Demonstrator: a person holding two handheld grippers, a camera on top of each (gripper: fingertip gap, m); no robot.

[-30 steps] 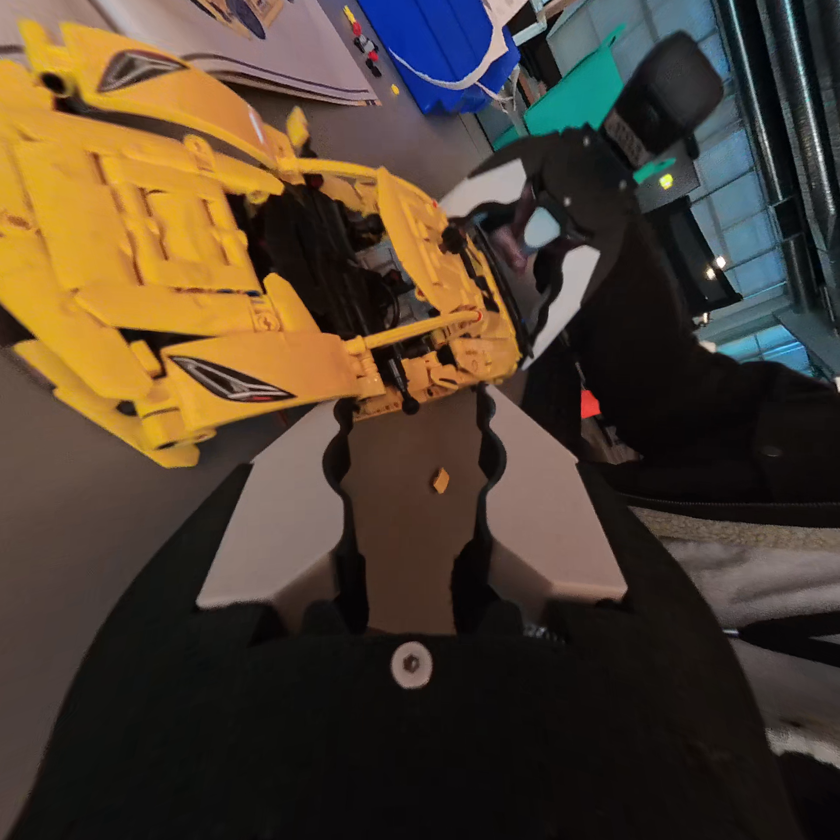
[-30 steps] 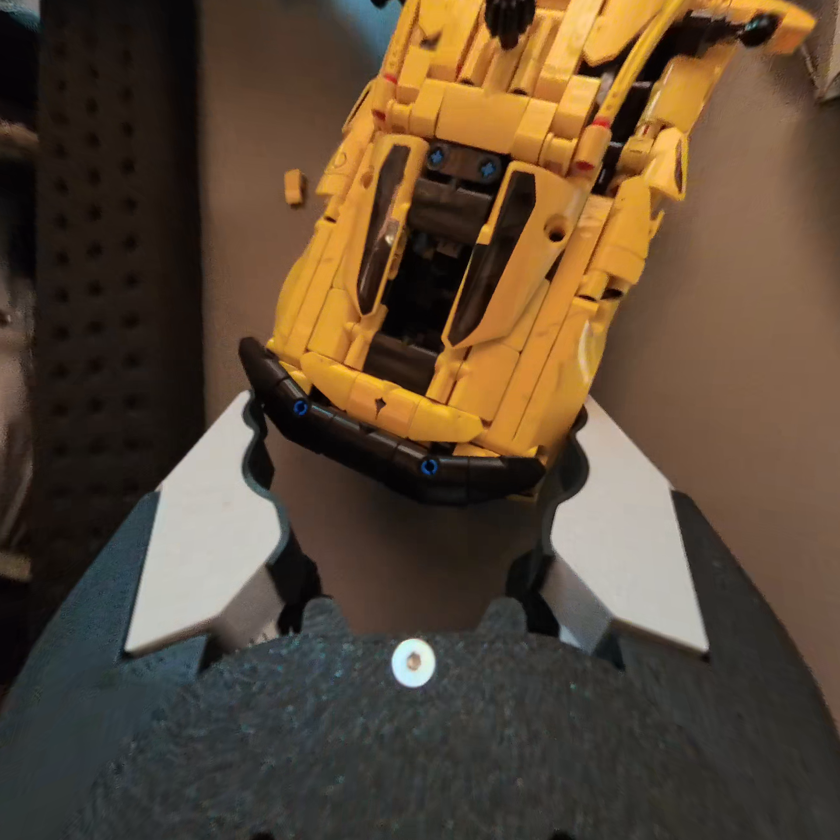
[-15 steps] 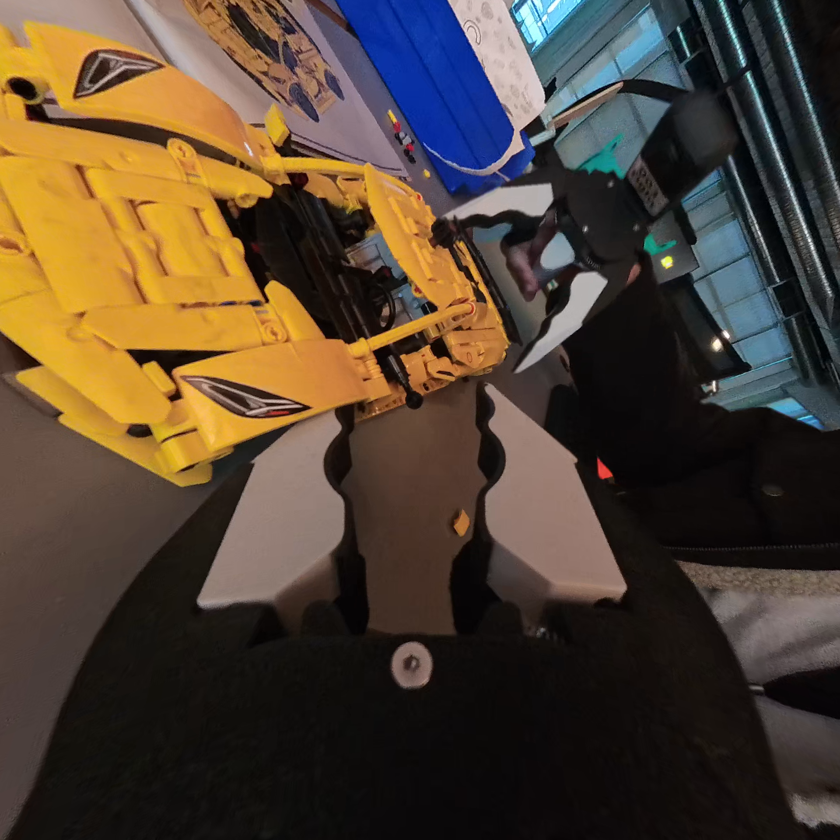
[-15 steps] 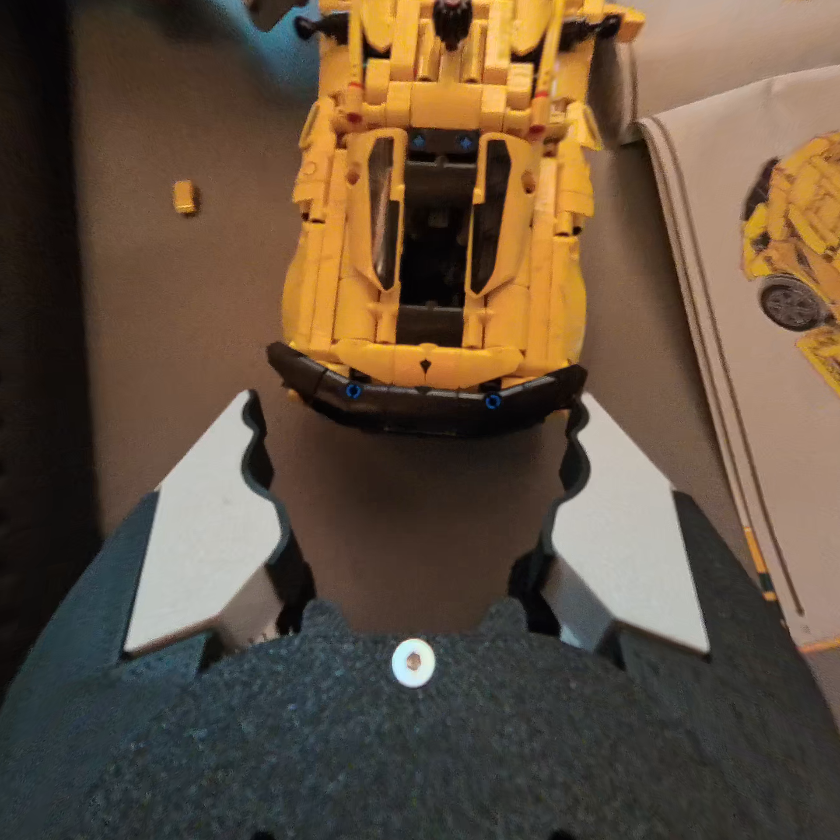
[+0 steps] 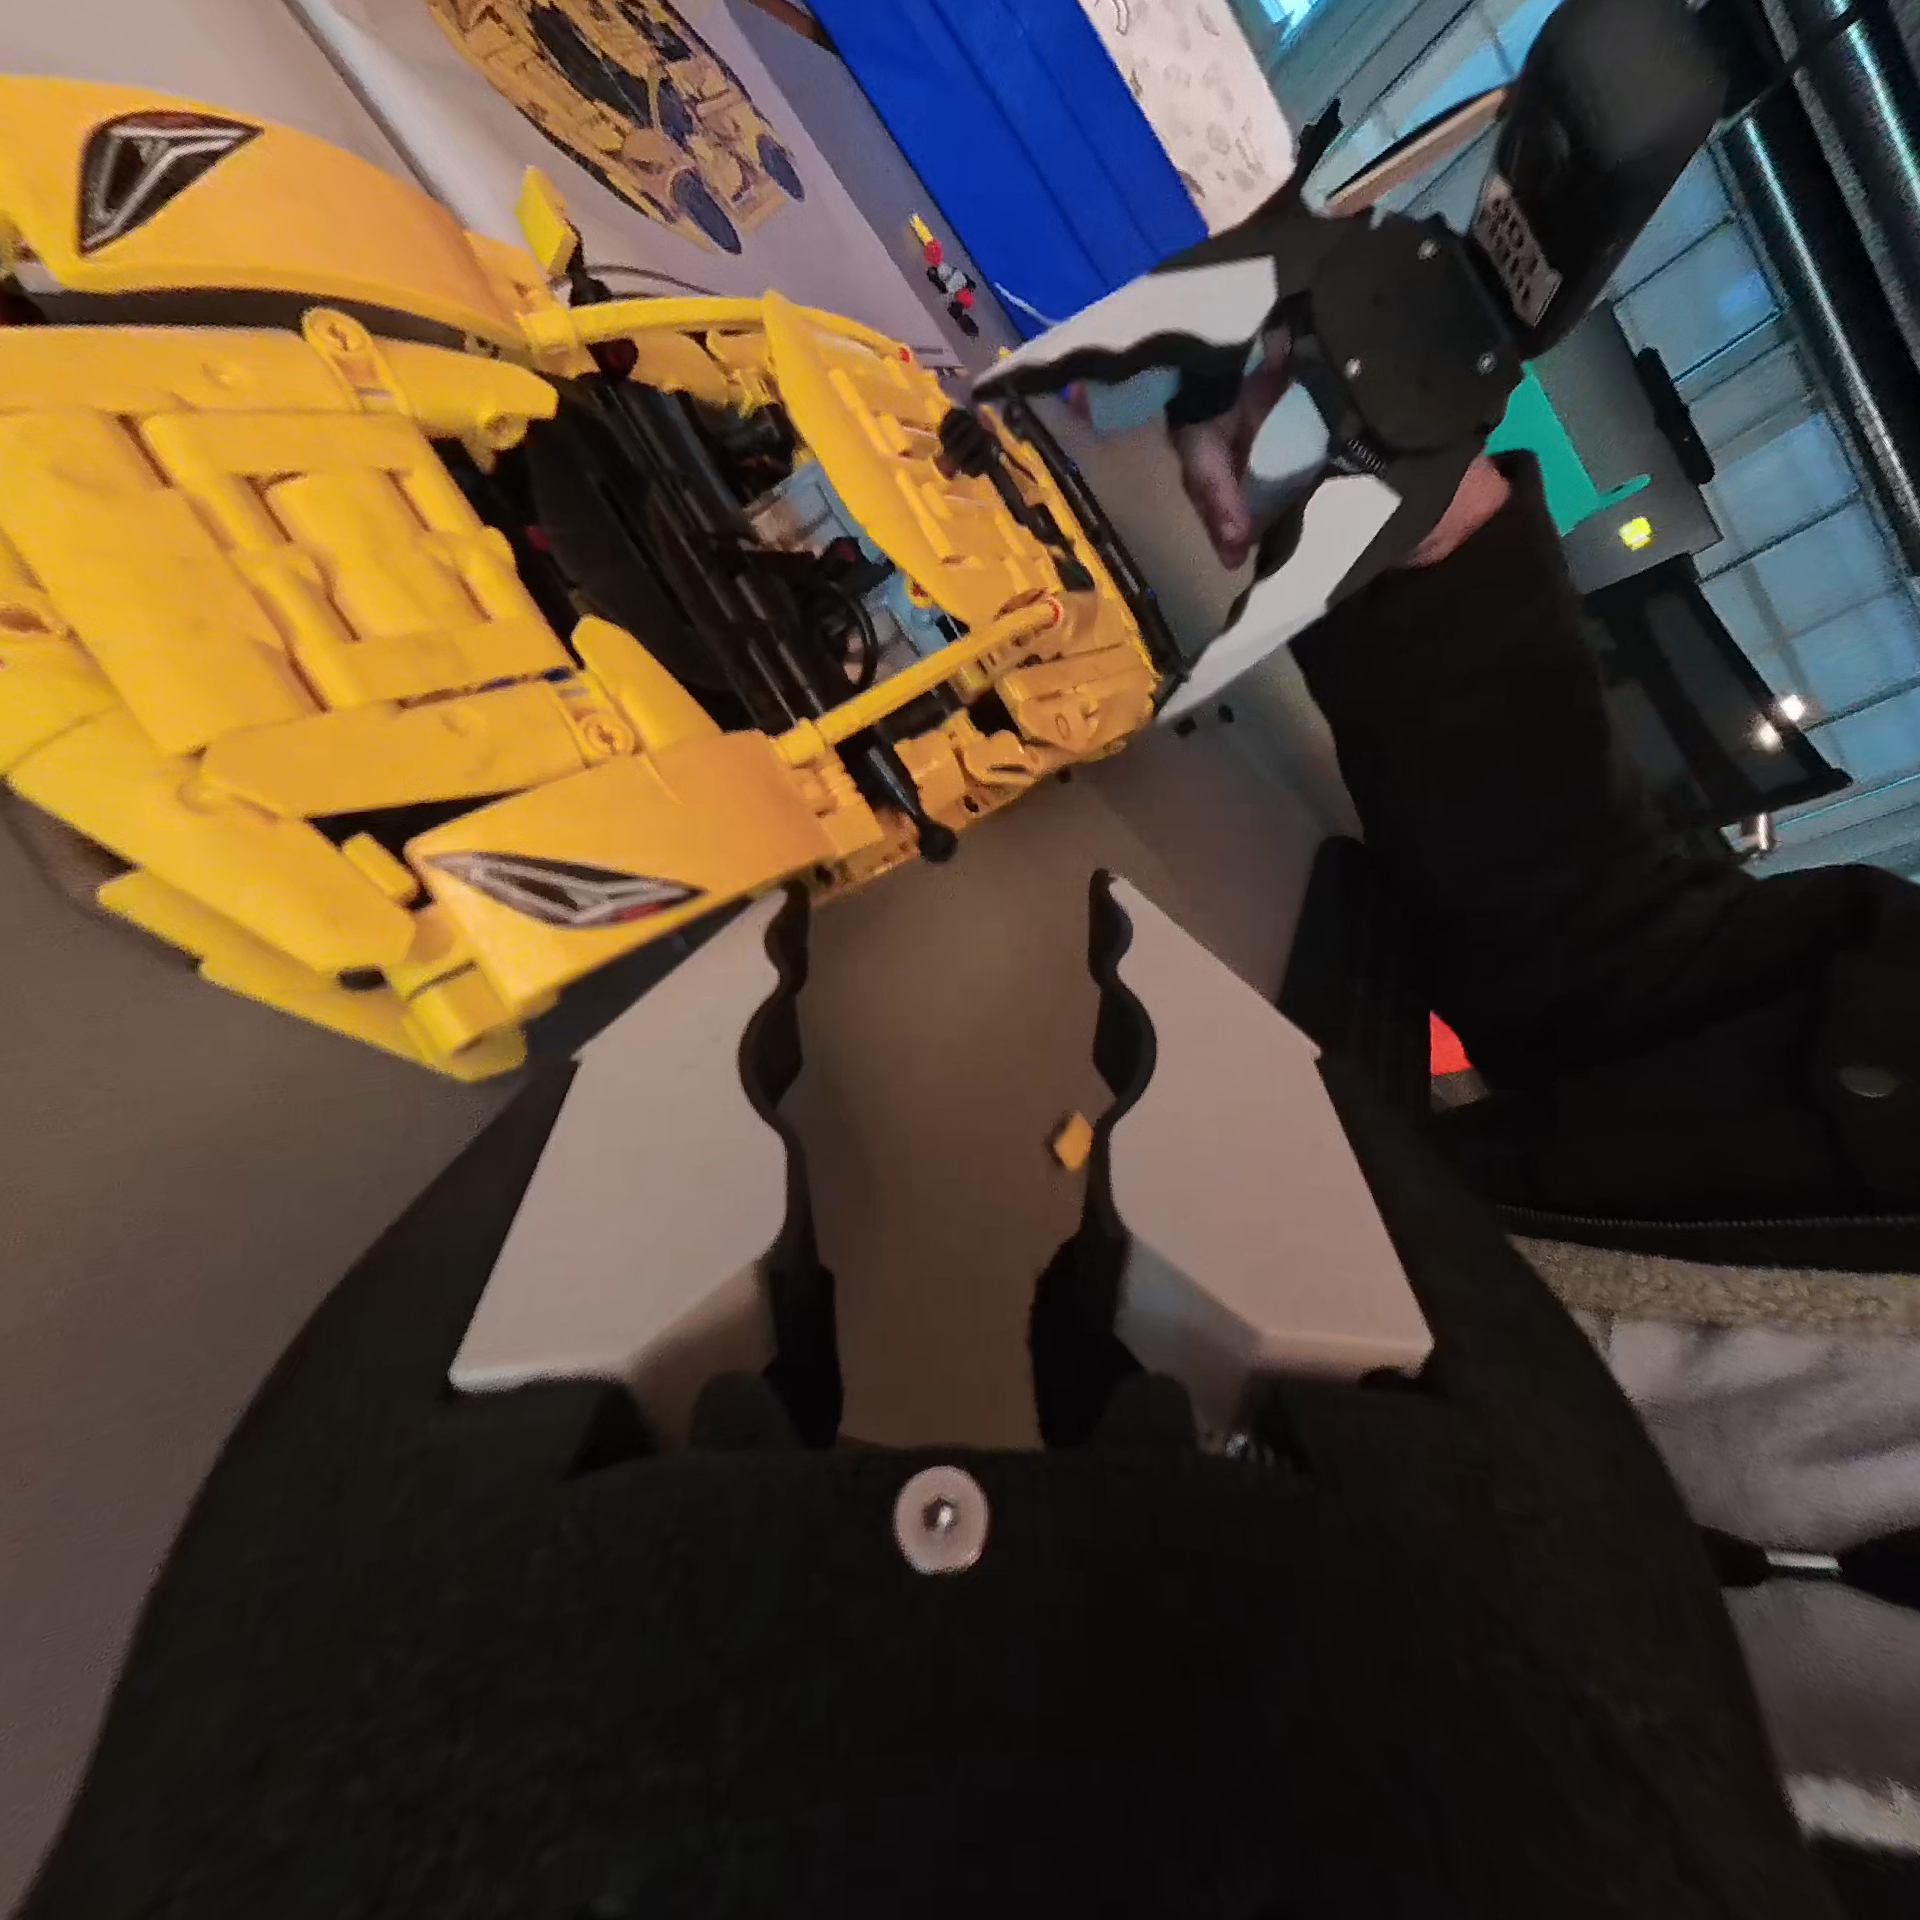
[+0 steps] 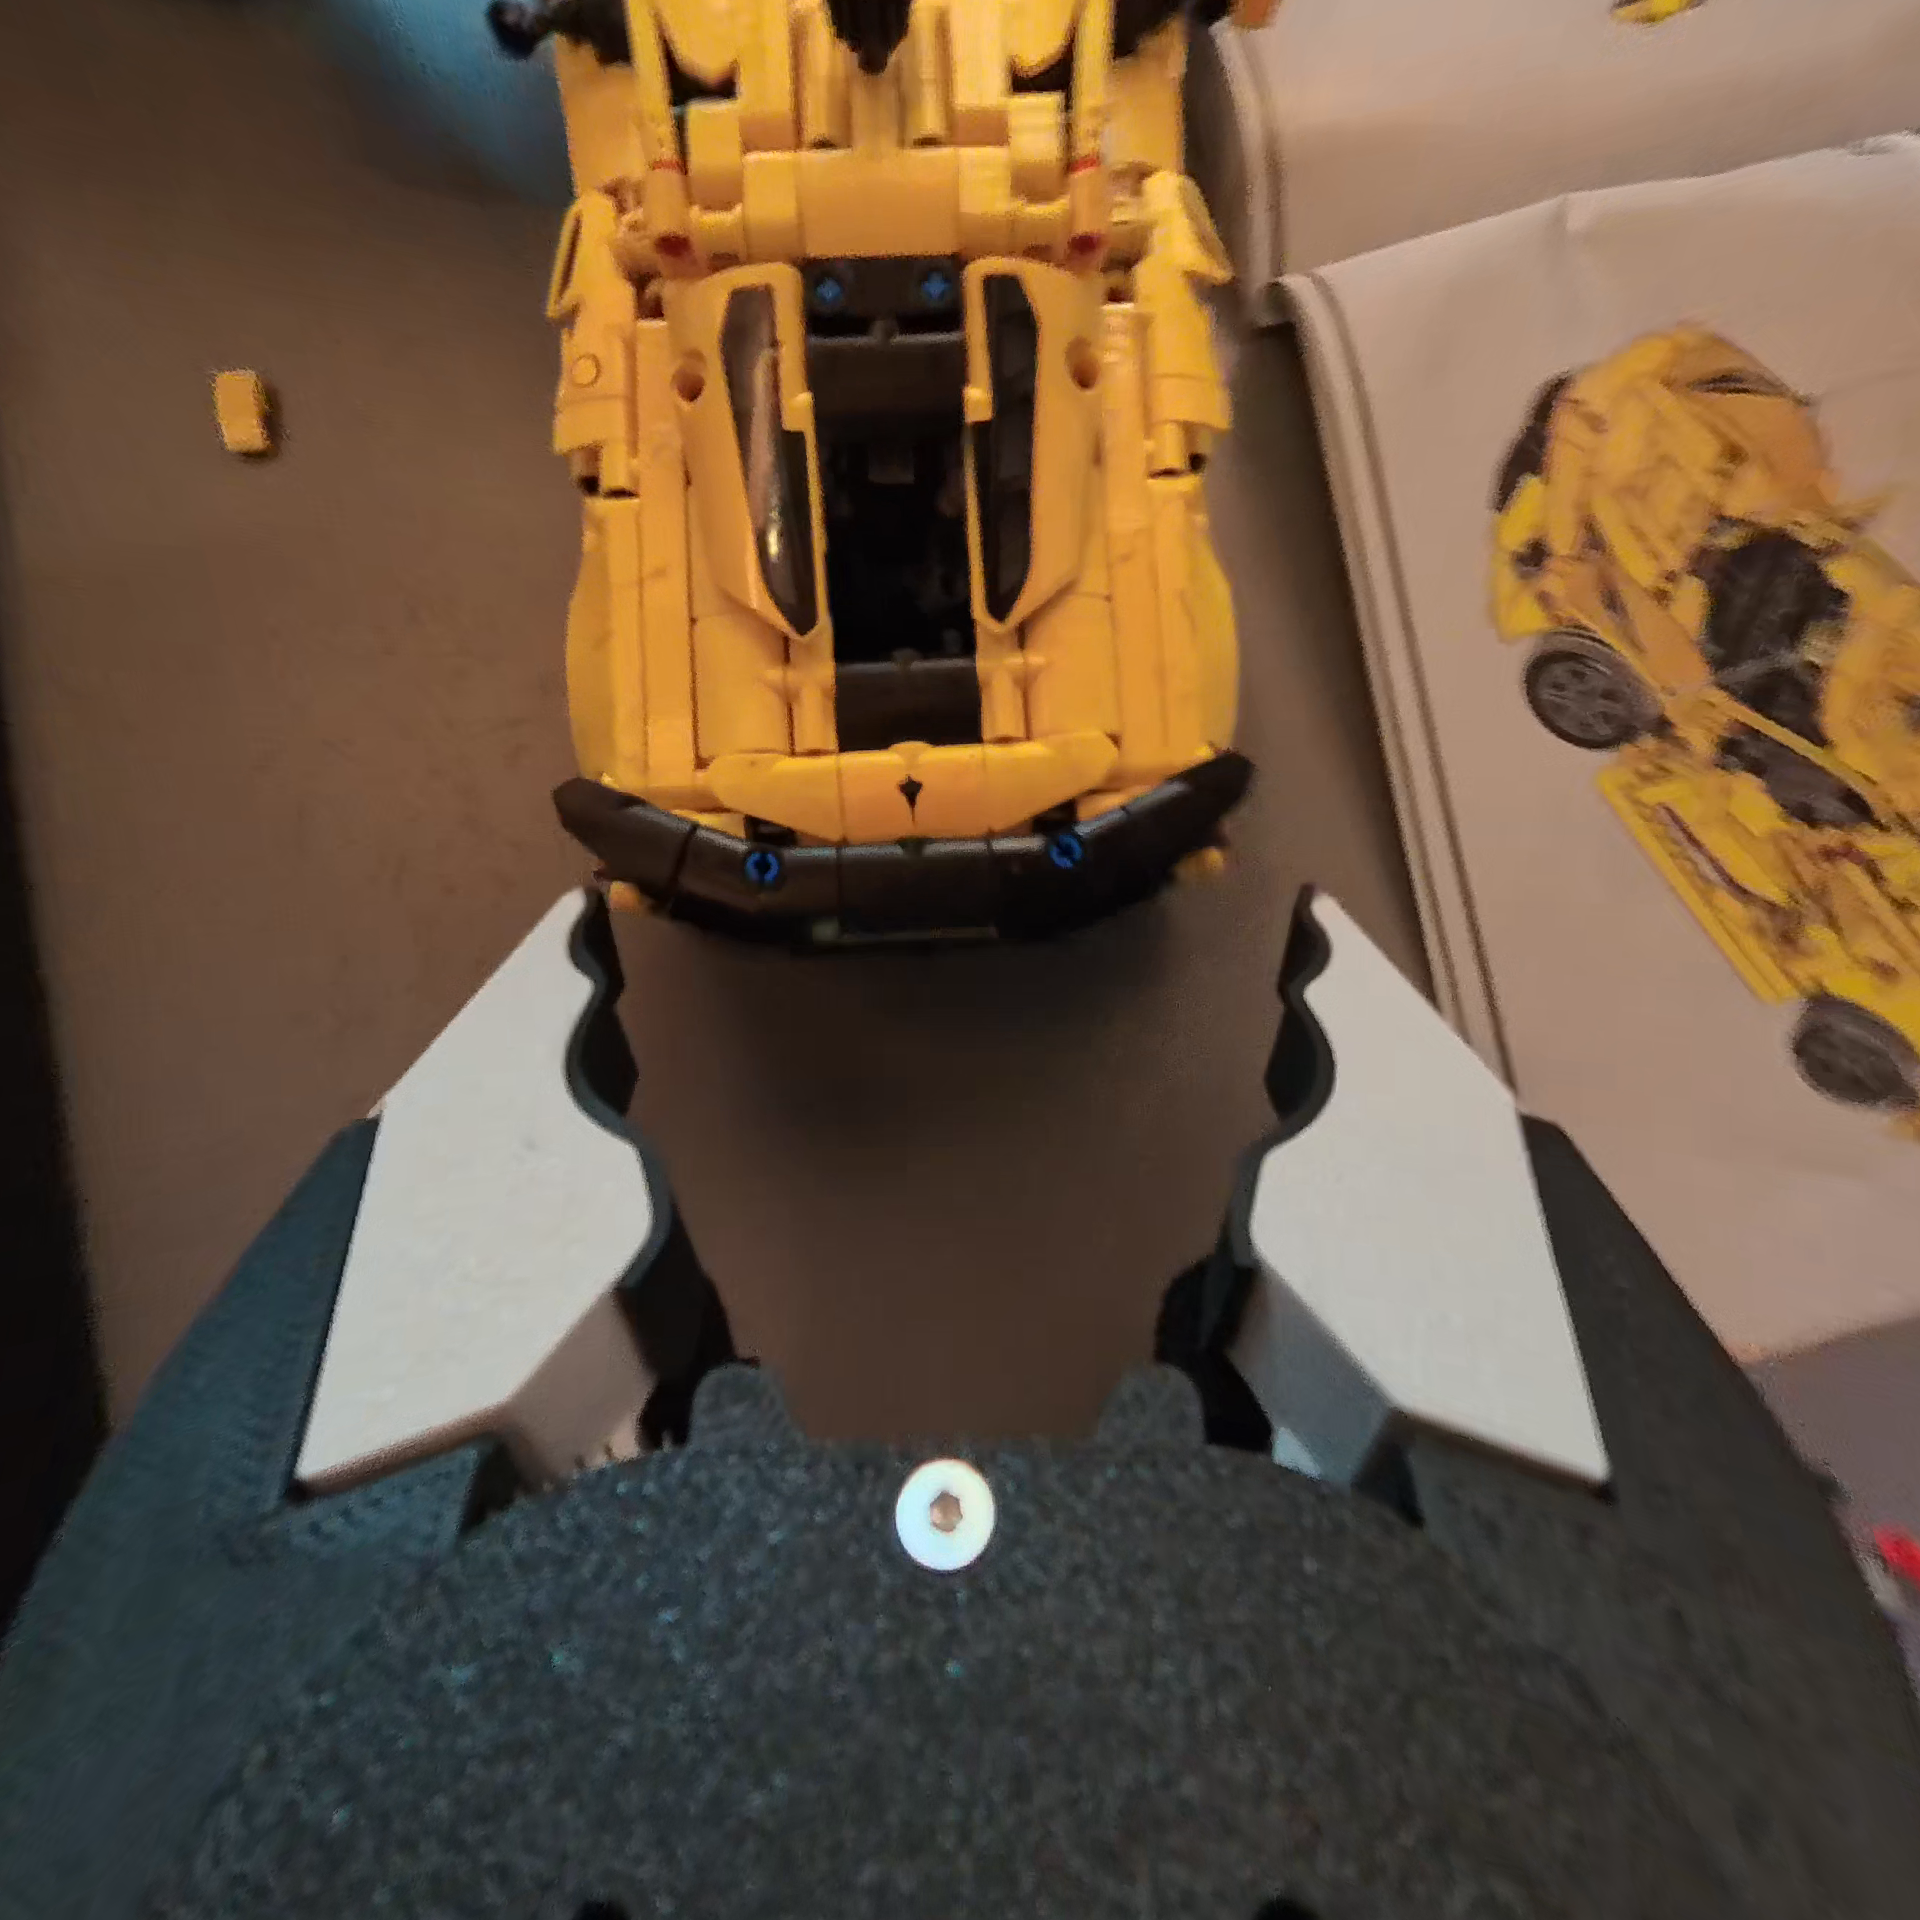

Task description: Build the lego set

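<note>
A yellow lego car (image 6: 894,499) with a black front bumper (image 6: 894,857) stands on the grey table (image 6: 312,779). My right gripper (image 6: 945,914) is open and empty, its fingertips just short of the bumper, one on each side. My left gripper (image 5: 945,904) is open and empty beside the car (image 5: 416,582), near the open cockpit. A small loose yellow piece (image 5: 1070,1143) lies on the table between the left fingers, close to the right one. It also shows left of the car in the right wrist view (image 6: 244,410).
An instruction booklet (image 6: 1662,727) with a picture of the car lies right of the car. A blue bin (image 5: 1018,156) and a few small loose parts (image 5: 951,281) sit at the far side. A person in dark clothing (image 5: 1558,831) is at the table's edge.
My right gripper has drawn back from around the bumper and now faces the car squarely. My left gripper has tilted and shifted, so the loose yellow piece sits lower between its fingers.
</note>
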